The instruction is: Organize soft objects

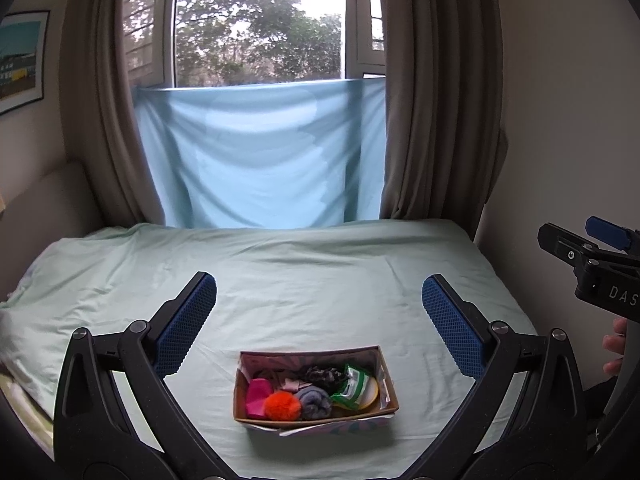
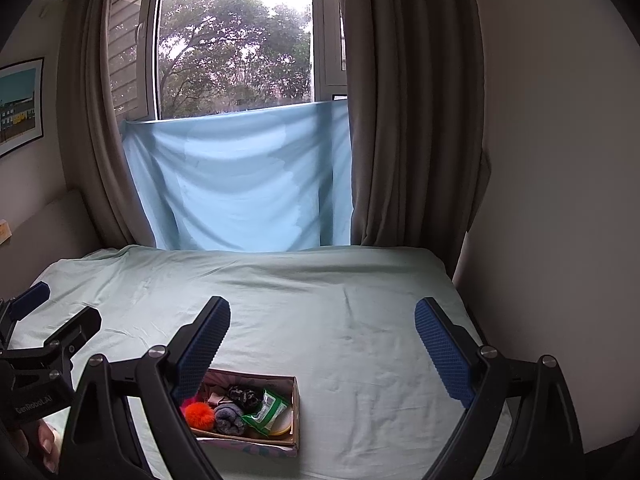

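Observation:
A small open cardboard box (image 1: 386, 376) sits on the pale green bed sheet (image 1: 304, 280). Inside lie an orange pom-pom (image 1: 282, 406), a pink item (image 1: 256, 396), a rolled grey cloth (image 1: 316, 400), a dark patterned piece (image 1: 320, 374) and a green-and-white packet (image 1: 354, 386). My left gripper (image 1: 319, 296) hangs open above and behind the box, nothing between its blue pads. In the right wrist view the box (image 2: 295, 412) lies low and left, partly behind the left finger. My right gripper (image 2: 322, 322) is open and empty over bare sheet.
A light blue cloth (image 1: 260, 160) hangs below the window (image 1: 260, 24), flanked by brown curtains (image 1: 436, 100). A wall (image 2: 560, 160) borders the bed on the right. A framed picture (image 1: 20, 60) hangs at left. The other gripper shows at each view's edge, with fingers of a hand.

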Demonstrator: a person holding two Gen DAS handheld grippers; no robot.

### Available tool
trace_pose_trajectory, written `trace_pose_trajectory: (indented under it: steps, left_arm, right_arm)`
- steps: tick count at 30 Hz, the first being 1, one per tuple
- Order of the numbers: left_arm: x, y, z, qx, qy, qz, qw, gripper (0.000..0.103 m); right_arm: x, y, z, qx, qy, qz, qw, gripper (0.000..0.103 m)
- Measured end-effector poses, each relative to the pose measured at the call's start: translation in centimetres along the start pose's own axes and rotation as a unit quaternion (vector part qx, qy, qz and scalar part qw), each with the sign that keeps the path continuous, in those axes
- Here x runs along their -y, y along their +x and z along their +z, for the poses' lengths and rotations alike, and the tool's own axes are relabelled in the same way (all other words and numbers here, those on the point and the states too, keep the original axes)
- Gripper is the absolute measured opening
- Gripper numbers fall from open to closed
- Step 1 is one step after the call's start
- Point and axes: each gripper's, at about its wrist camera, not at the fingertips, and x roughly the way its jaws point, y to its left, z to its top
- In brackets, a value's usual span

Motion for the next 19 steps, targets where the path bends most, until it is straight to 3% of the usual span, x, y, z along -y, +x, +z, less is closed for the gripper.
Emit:
trace_pose_trajectory:
  steps: [9,19]
  left_arm:
    - [-0.1,0.0,0.1,0.009,0.005,0.020,0.9997,0.103]
    - [-0.4,0.4,0.2,0.019,0.006,0.015,0.9997,0.103]
  right_arm:
    - [-0.1,0.2,0.1,-0.001,0.000,0.000,1.000,0.092]
    - [-0.2,1.1,0.0,-0.010,-0.001,0.004,1.000,0.092]
